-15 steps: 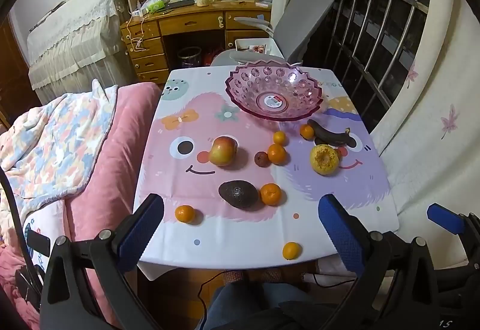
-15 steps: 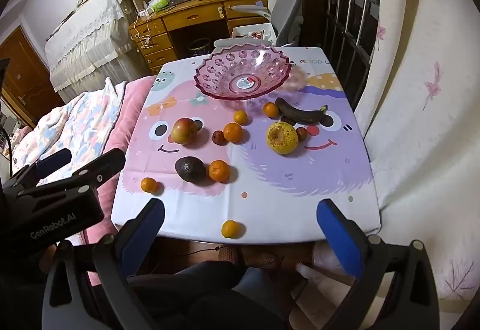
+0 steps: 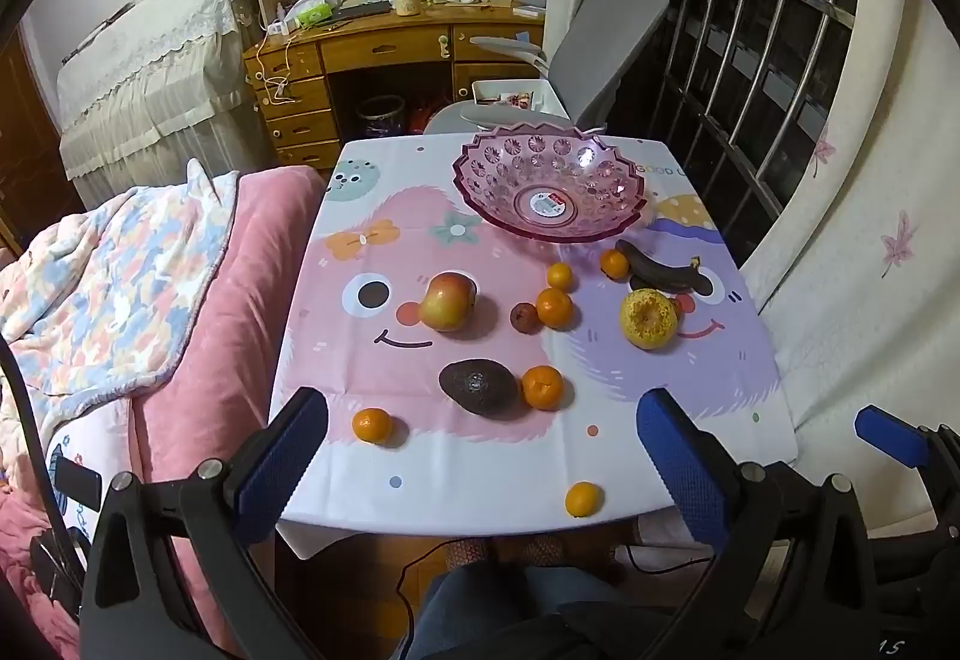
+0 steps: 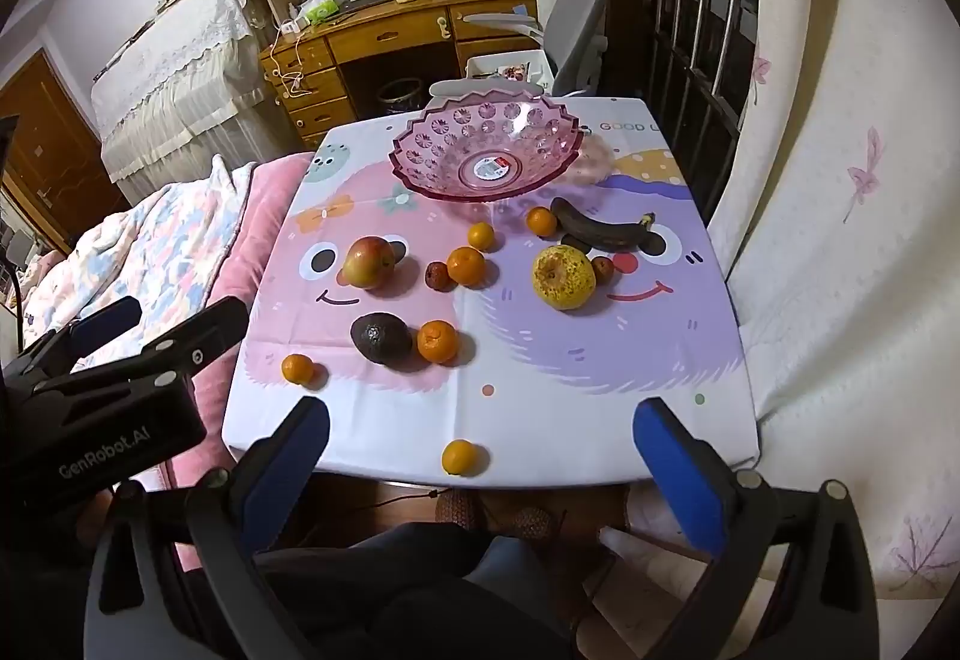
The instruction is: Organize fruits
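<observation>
Pink plastic bowl (image 3: 549, 192) sat empty at counter's (image 3: 480, 456) far edge | apple (image 3: 447, 301), avocado (image 3: 478, 386), blackened banana (image 3: 660, 270), mandarins scattered nearer, one mandarin (image 3: 582, 498) by the near edge | left tool (image 3: 480, 462) and right tool (image 4: 480, 462) both spread wide, gripping nothing | pink bed (image 3: 198, 300) beside counter's left.

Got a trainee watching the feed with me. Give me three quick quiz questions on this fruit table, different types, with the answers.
1. True or false: the pink bowl already holds fruit.
2. Which fruit touches the avocado? A) apple B) a mandarin C) banana
3. Fill in: the left gripper and right gripper are both ____.

Key: 1 false, only a sticker shows inside; 2 B; 3 open, holding nothing.
</observation>
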A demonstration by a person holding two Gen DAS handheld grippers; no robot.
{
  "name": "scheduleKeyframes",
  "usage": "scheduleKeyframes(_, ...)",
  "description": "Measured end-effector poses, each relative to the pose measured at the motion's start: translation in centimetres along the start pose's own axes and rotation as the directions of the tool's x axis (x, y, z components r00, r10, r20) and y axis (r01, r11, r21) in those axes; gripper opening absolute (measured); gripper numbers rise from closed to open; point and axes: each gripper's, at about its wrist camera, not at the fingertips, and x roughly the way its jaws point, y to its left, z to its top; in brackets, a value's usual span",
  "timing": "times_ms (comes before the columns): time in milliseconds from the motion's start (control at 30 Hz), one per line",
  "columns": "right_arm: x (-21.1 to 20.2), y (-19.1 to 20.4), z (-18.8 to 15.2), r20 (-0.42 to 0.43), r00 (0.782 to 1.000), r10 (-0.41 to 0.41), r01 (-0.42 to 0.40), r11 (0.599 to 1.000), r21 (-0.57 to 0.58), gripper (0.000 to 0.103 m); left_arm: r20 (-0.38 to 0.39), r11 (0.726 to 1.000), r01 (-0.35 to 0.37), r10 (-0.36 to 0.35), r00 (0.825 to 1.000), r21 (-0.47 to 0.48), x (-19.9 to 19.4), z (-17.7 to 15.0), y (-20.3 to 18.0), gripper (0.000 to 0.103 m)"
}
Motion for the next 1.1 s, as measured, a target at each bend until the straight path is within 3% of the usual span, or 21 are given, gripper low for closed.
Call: scheduleKeyframes(1100, -0.6, -1.6, -0.4, 0.014, 1.0, 0.01, -0.01, 1.0, -0.018, 0.102, 0.027, 0.997, -0.024, 0.026, 0.999, -0.068, -1.4, -1.0, -1.0, 0.102)
